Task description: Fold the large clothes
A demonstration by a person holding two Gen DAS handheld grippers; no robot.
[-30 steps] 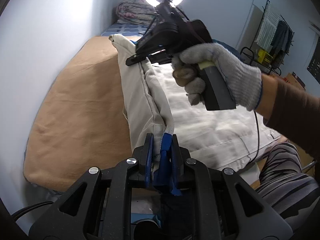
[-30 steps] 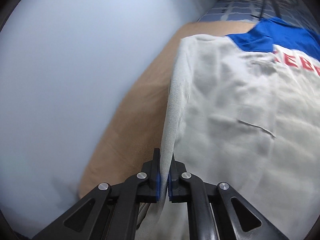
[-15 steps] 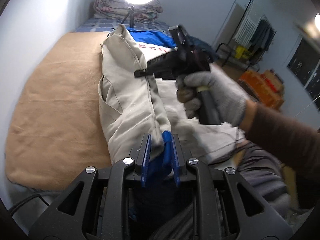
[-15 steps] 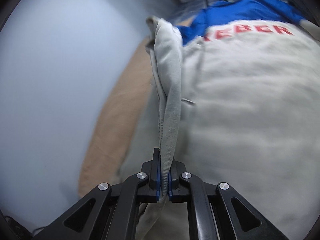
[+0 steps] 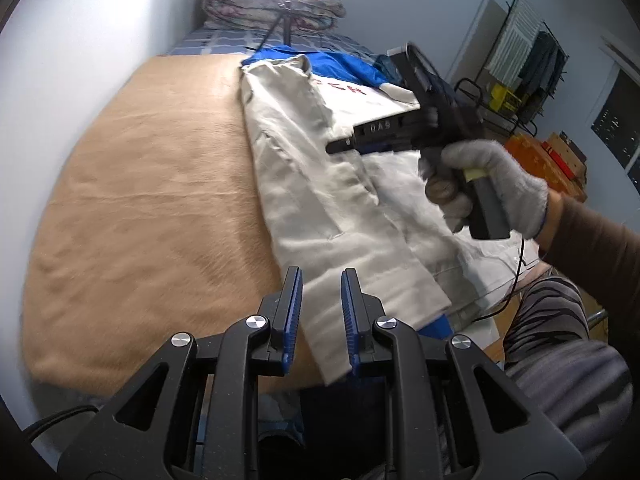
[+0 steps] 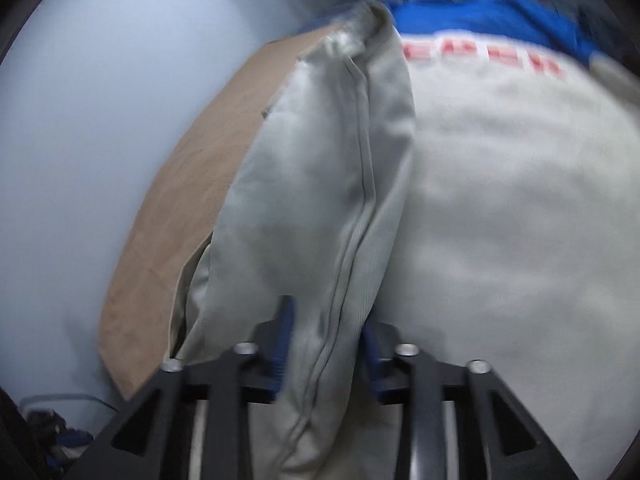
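Both tongs [image 5: 318, 312] [image 6: 326, 336] open astride jacket [image 5: 320, 184] fold edge

A tan-covered bed [image 5: 132, 208] carries a beige-and-blue jacket [image 5: 320, 200].

A beige jacket [image 5: 320, 184] — blue-yoked, red-lettered — is spread on a tan blanket [image 5: 140, 200]; a grey glove [image 5: 496, 184] is worn.

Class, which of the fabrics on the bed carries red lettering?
The pale grey jacket with the blue shoulders; its red letters sit just below the blue. The tan blanket beneath it is plain.
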